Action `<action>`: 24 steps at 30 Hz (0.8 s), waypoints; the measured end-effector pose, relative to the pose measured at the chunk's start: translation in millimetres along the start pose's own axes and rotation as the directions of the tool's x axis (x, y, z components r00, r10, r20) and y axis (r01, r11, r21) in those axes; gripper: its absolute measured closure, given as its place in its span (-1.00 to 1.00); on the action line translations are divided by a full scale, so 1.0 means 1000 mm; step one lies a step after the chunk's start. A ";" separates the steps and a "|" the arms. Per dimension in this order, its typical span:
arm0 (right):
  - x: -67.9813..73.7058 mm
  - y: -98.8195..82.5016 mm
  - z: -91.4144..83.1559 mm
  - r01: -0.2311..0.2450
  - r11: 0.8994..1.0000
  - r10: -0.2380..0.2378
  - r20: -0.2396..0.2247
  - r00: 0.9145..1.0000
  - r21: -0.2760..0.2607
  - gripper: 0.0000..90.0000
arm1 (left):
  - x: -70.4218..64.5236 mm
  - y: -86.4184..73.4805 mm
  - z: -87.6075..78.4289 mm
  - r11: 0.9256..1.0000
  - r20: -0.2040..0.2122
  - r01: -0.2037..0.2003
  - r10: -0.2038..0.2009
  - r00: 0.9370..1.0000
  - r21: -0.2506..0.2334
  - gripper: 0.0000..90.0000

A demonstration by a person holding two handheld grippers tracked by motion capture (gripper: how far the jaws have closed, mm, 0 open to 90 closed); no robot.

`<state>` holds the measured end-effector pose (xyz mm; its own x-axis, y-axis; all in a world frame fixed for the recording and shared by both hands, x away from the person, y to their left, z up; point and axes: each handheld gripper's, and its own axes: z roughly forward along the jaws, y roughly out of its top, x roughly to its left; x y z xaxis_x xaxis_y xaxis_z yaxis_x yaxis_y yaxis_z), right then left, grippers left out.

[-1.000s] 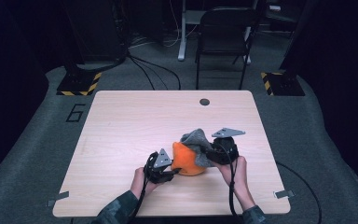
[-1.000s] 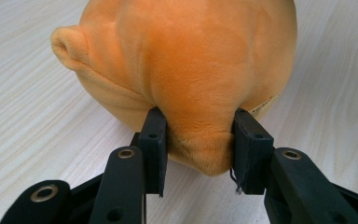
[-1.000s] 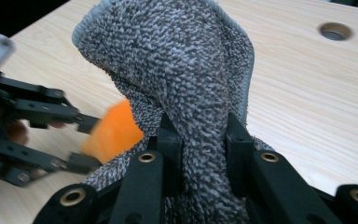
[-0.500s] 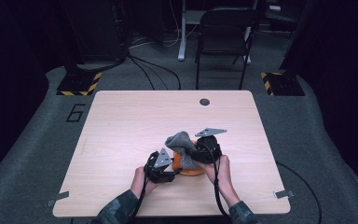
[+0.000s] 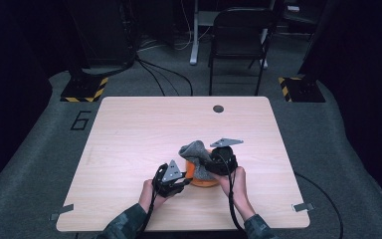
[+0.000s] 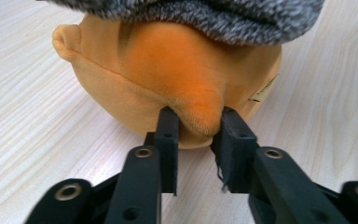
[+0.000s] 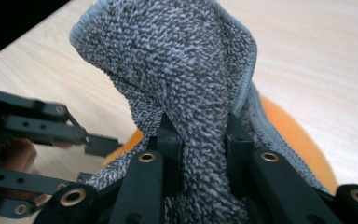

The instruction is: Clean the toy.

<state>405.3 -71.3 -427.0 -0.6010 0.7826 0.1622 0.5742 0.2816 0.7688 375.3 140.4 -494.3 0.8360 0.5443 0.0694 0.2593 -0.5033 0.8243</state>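
Observation:
An orange plush toy (image 5: pixel 193 172) lies on the wooden table (image 5: pixel 144 129), near the front edge. A grey knitted cloth (image 5: pixel 197 151) is draped over its top. My left gripper (image 5: pixel 183 179) sits at the toy's left side, and its jaws have just been closing. They now pinch a fold of the orange plush (image 6: pixel 168 60), with the left gripper (image 6: pixel 196 123) shut on it under the grey cloth (image 6: pixel 205 14). My right gripper (image 5: pixel 214 167) is shut on a bunched fold of the cloth (image 7: pixel 182 56). It holds that fold up above the orange toy (image 7: pixel 289 130). The left gripper (image 7: pixel 98 144) appears at the left of that view.
A small black grommet (image 5: pixel 218 108) sits near the table's far edge. A dark chair (image 5: pixel 238 30) stands behind the table, with cables on the floor. Tape strips (image 5: pixel 303 206) mark the front corners. Bare tabletop stretches to the left and to the far side.
My right gripper has moved left and down with the grey cloth, bringing it over the orange toy. My left hand has stayed in place at the toy's side.

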 end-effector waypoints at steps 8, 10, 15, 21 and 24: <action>0.018 -0.003 0.010 0.068 0.998 -0.068 0.017 0.998 -0.009 0.63 | -0.001 0.000 0.001 1.000 -0.006 0.029 -0.029 1.000 0.004 0.70; 0.018 -0.003 0.013 0.096 0.995 -0.096 0.036 0.995 -0.001 0.63 | -0.001 0.000 0.001 1.000 -0.012 0.028 -0.028 1.000 0.002 0.72; 0.017 -0.004 0.008 0.109 0.994 -0.109 0.067 0.992 0.009 0.62 | -0.004 0.001 0.001 1.000 -0.017 0.023 -0.023 1.000 0.000 0.74; 0.010 -0.005 0.001 0.105 0.994 -0.106 0.063 0.992 0.012 0.61 | -0.004 0.002 0.001 1.000 -0.013 0.017 -0.017 1.000 0.000 0.74; 0.004 -0.006 -0.004 0.100 0.995 -0.101 0.066 0.993 0.013 0.60 | -0.005 0.002 0.001 1.000 -0.016 0.018 -0.018 1.000 0.002 0.74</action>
<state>396.9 -71.9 -428.9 -0.6180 0.7850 0.0425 0.5181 0.3660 0.7730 371.8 136.0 -493.4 0.8233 0.5640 0.0640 0.2749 -0.4948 0.8244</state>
